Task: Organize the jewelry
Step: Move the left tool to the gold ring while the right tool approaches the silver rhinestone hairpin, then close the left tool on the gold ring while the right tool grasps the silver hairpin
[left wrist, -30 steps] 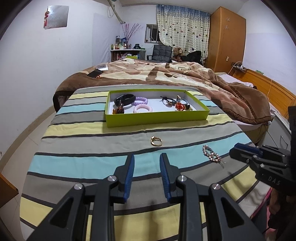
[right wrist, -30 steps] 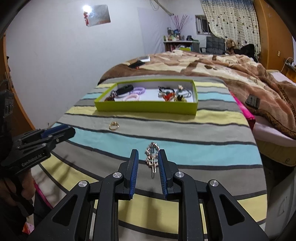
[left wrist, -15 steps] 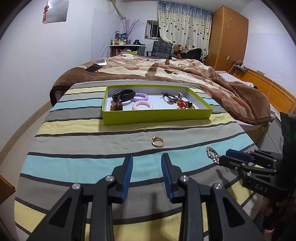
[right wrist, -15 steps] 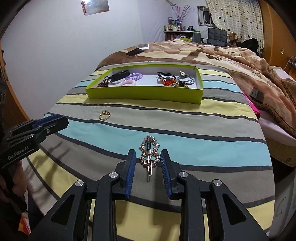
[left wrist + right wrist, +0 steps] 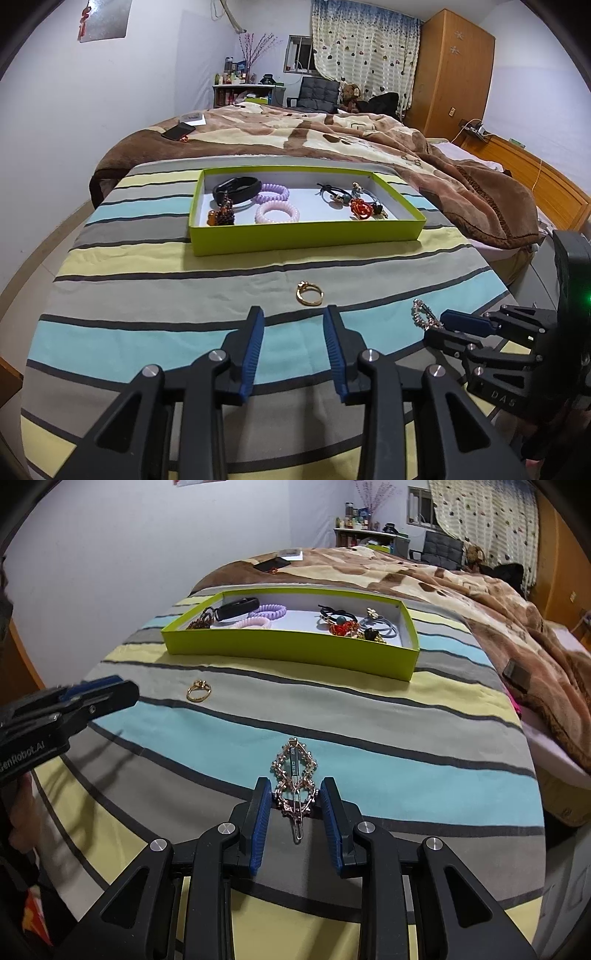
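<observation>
A rhinestone hair clip (image 5: 294, 782) lies on the striped cloth between the blue pads of my right gripper (image 5: 295, 792), which is open around it; the pads almost touch its sides. The clip also shows in the left wrist view (image 5: 424, 317), partly hidden by the right gripper (image 5: 448, 326). A gold ring (image 5: 309, 294) lies on a grey stripe just ahead of my open, empty left gripper (image 5: 293, 319); it also shows in the right wrist view (image 5: 198, 691), beside the left gripper (image 5: 110, 694). A lime-green tray (image 5: 306, 236) (image 5: 288, 650) further back holds hair ties, a black band and other trinkets.
The striped cloth (image 5: 147, 288) covers a rounded table. A bed with a brown blanket (image 5: 332, 136) lies behind it, with a phone (image 5: 178, 131) on it. The table's right edge drops toward the bed (image 5: 546, 760).
My right gripper has lowered and moved forward, so the hair clip now sits between its pads. My left gripper has edged closer to the ring.
</observation>
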`<act>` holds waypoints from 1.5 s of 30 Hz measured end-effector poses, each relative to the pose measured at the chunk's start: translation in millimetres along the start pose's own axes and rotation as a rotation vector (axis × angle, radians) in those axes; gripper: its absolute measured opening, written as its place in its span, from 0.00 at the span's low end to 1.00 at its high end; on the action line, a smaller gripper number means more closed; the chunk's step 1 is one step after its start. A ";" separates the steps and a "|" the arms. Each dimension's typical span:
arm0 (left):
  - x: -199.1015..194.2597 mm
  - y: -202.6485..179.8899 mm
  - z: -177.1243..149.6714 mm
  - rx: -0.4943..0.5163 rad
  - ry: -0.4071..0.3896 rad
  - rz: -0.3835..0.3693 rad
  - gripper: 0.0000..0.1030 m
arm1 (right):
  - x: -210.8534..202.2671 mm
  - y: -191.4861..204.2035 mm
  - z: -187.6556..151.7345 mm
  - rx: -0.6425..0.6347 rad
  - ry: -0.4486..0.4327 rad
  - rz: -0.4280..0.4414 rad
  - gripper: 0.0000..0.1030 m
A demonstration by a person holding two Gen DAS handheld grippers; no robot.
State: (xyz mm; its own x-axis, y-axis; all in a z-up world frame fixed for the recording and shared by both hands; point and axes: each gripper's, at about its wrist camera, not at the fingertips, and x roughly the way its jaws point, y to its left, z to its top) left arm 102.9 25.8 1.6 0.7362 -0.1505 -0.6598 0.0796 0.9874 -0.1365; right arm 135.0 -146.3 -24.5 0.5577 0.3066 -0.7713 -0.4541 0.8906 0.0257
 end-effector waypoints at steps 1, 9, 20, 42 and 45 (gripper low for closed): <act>1.1 -0.4 0.5 0.000 0.002 -0.002 0.34 | 0.5 1.5 0.5 -0.011 0.001 -0.006 0.27; 14.0 -3.4 7.2 0.011 0.030 -0.017 0.34 | -0.4 0.5 -0.2 -0.006 -0.007 -0.005 0.26; 36.8 -6.4 13.0 0.006 0.108 -0.036 0.37 | -7.5 -8.4 0.3 0.037 -0.041 0.019 0.26; 63.9 -15.2 21.3 0.048 0.148 0.044 0.22 | -9.4 -19.6 -0.7 0.074 -0.040 0.059 0.26; 63.5 -15.1 21.6 0.049 0.148 0.041 0.22 | -11.1 -19.7 0.5 0.074 -0.050 0.058 0.26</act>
State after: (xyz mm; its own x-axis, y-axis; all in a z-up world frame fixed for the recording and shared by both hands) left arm 163.0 2.4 -22.3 0.6325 -0.1117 -0.7664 0.0865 0.9935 -0.0734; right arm 138.2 -167.1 -16.1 0.5667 0.3732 -0.7346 -0.4350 0.8927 0.1179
